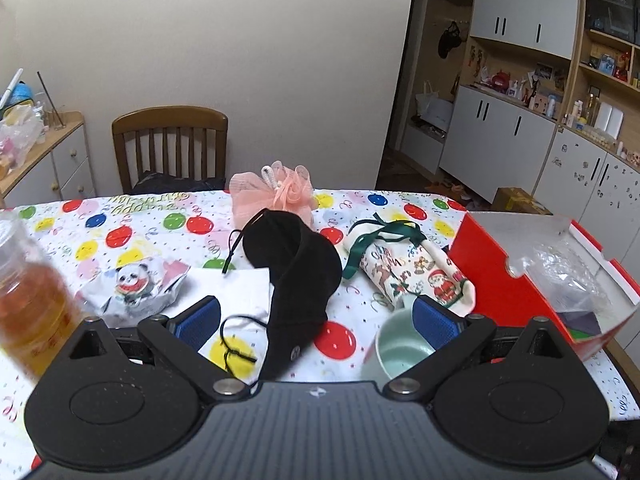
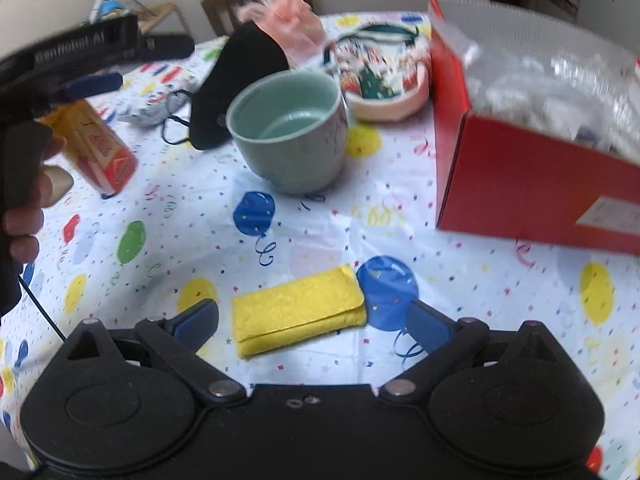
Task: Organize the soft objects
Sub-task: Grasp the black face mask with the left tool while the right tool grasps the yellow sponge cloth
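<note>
— Low in the frame, between the spread fingers of the right gripper [image 2: 314, 326], what lies there?

— A folded yellow cloth [image 2: 298, 312], flat on the balloon-print tablecloth [image 2: 160, 216], touching neither pad.

— And the left gripper [image 1: 316, 316]?

— Wide too, holding nothing. A black cap [image 1: 294, 268] sits centre frame between its fingers, with the cap's lower end cut off behind the gripper body.

— Other soft things?

— A pink mesh puff [image 1: 272, 192] behind the cap, a Christmas-print pouch [image 1: 416, 276] to its right, a crumpled panda wrapper [image 1: 134, 284] at left.

— What's unclear?

— The green mug [image 2: 288, 128] is half hidden by the right finger in the left view. The red box [image 2: 532, 152] at right holds clear plastic, blurred; the amber bottle [image 1: 28, 292] runs off the left edge.
</note>
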